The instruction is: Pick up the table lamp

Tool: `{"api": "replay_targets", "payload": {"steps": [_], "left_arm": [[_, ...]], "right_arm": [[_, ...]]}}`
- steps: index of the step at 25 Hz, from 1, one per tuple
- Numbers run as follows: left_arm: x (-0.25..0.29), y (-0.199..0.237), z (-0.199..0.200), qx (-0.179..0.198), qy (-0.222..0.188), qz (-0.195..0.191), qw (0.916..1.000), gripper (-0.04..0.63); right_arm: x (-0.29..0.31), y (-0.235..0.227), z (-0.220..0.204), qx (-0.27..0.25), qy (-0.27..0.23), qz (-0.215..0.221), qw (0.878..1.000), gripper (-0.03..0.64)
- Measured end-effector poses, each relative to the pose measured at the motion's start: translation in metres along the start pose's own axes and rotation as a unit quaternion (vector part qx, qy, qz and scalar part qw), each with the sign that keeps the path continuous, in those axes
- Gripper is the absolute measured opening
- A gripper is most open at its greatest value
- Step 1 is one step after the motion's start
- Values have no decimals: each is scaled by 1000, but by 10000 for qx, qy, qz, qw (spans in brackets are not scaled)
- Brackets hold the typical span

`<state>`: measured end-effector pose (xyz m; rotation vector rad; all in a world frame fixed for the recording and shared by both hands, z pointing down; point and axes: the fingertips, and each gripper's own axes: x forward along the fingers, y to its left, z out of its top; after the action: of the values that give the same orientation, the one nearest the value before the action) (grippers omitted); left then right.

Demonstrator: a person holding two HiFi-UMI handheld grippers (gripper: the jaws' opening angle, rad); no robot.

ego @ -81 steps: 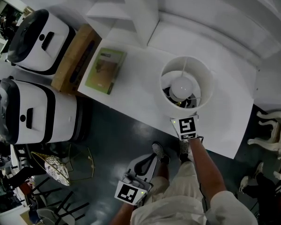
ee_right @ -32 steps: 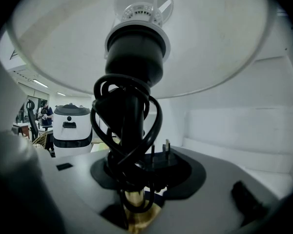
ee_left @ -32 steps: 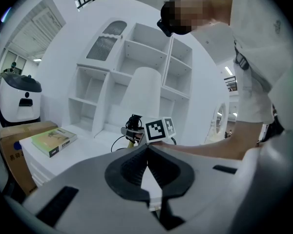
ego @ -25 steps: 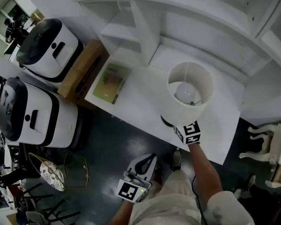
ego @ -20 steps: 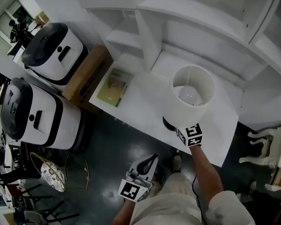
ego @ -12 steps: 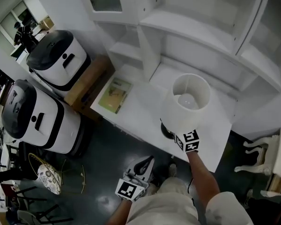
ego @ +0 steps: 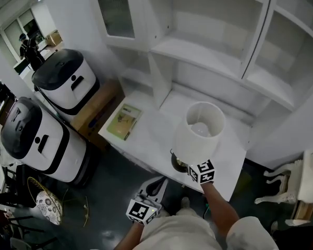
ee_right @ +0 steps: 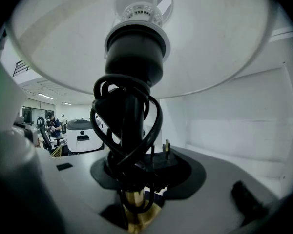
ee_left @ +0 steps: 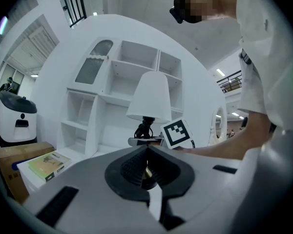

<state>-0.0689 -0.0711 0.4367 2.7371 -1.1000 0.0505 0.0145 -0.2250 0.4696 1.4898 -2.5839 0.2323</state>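
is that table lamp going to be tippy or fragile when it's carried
The table lamp likely feels top-heavy: its wide shade sits above the thin stem that the right gripper clamps, so it may sway. Its bulb looks fragile. The cord coiled round the stem probably won't dangle.

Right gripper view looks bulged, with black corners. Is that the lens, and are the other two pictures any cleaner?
Right gripper view: yes, a wide lens bows the shade of the table lamp and blackens the corners; the lamp is sharp. Left gripper view: same round dark rim, plus a mosaic patch laid on afterwards. Head view: evenly lit, sharp, shelves splaying outward.
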Motion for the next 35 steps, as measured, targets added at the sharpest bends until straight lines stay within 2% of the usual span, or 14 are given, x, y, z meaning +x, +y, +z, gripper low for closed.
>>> {"api": "replay_targets", "payload": {"steps": [4,12,23,28,35], "left_arm": [[6,-7,9,101,-107,-23,9999,11],[18,-23,5,129,-59,-4,9999,11],[33,-51,-4,91,16,288,9995,11],[31,-66,-6,62,-19,466,9989,11],[15,-72,-8,47,-121,420,9990,9]], "right_arm": [[-20,5,7,-45,22,98,9999,190],[-62,12,11,23,-34,200,9998,190],[-113,5,7,44,-224,350,9991,190],[-140,8,0,116,-219,419,9988,190],[-158,23,-8,114,-188,438,9988,190]]}}
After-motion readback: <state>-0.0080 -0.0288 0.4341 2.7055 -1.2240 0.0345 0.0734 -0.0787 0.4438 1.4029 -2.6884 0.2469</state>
